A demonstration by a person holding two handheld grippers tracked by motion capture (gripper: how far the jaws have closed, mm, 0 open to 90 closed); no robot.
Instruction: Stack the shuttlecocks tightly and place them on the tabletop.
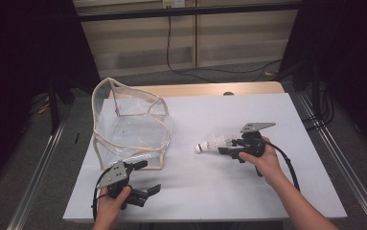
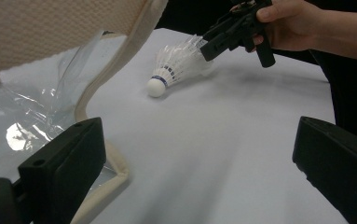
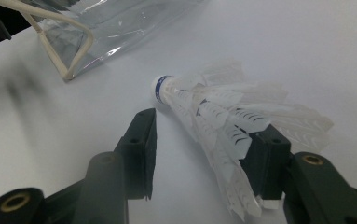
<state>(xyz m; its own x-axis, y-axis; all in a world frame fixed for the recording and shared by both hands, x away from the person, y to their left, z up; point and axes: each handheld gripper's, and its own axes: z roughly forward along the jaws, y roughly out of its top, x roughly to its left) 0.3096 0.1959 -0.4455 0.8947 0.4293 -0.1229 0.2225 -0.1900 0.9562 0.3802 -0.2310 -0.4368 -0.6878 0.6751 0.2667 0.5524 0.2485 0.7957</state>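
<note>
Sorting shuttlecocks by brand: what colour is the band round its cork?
Blue, on the shuttlecock; right gripper view.

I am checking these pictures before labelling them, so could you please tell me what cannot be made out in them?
- Whether the right gripper touches the shuttlecock: in the right gripper view the feathers cover one of its fingers.
- What the clear bag holds: glare on the plastic in the high view.
- The left gripper's body: cut off by the bottom edge of the left gripper view.
</note>
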